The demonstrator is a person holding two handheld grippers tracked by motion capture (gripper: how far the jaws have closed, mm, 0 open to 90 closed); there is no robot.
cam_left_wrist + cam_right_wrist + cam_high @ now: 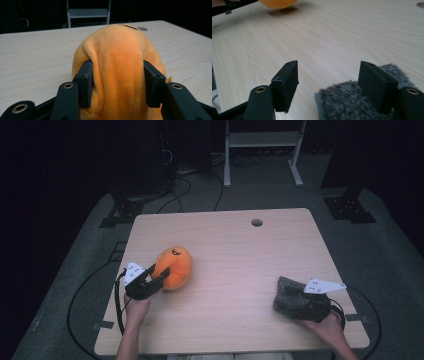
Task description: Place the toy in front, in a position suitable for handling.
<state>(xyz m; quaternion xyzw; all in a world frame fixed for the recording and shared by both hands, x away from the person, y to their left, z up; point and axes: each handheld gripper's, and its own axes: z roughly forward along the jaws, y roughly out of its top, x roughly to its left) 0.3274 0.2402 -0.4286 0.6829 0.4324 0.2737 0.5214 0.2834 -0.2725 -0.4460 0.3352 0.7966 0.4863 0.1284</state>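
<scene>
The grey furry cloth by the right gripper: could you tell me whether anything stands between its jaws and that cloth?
Nothing visible does. The right gripper has open jaws over the grey furry cloth, which lies partly between them, one jaw over its right side, on the pale wooden table.

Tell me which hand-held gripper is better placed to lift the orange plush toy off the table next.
Left. The left hand-held gripper is already shut on the orange plush toy, its fabric bulging between the pads. The right hand-held gripper stands open over the grey furry thing across the table.
</scene>
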